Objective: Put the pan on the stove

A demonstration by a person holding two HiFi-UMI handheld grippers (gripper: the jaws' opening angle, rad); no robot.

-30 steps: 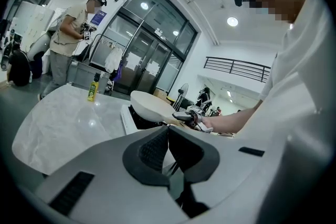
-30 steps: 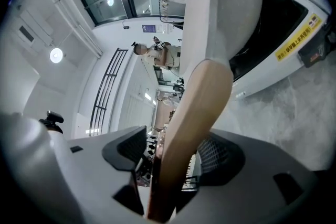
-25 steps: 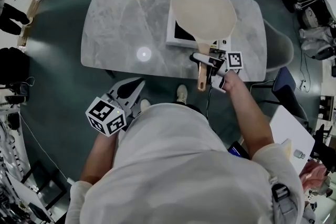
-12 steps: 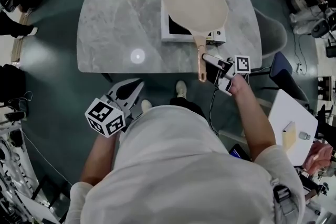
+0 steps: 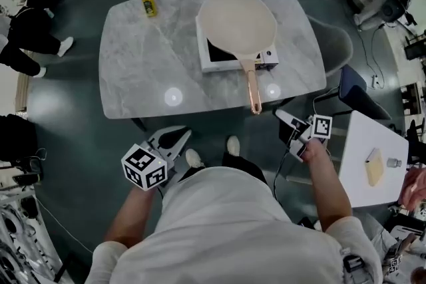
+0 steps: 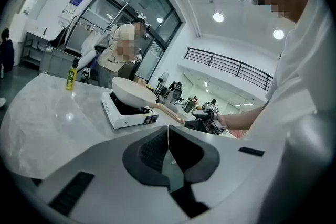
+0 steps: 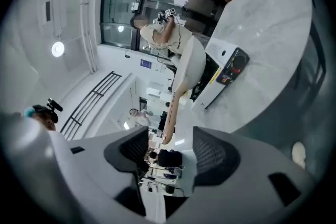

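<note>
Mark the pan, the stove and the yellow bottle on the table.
pan (image 5: 237,22), head view, middle of its pale bowl.
stove (image 5: 213,66), head view, its white near edge.
yellow bottle (image 5: 148,3), head view, middle of its body.

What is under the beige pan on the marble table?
A white portable stove sits under the pan; a dark corner of its top and its white front edge show. The burner itself is covered by the pan.

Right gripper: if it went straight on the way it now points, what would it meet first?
The right gripper would probably meet the free end of the pan's handle, in line with its open jaws; these have just been closing, with nothing between them. Depth is unclear.
</note>
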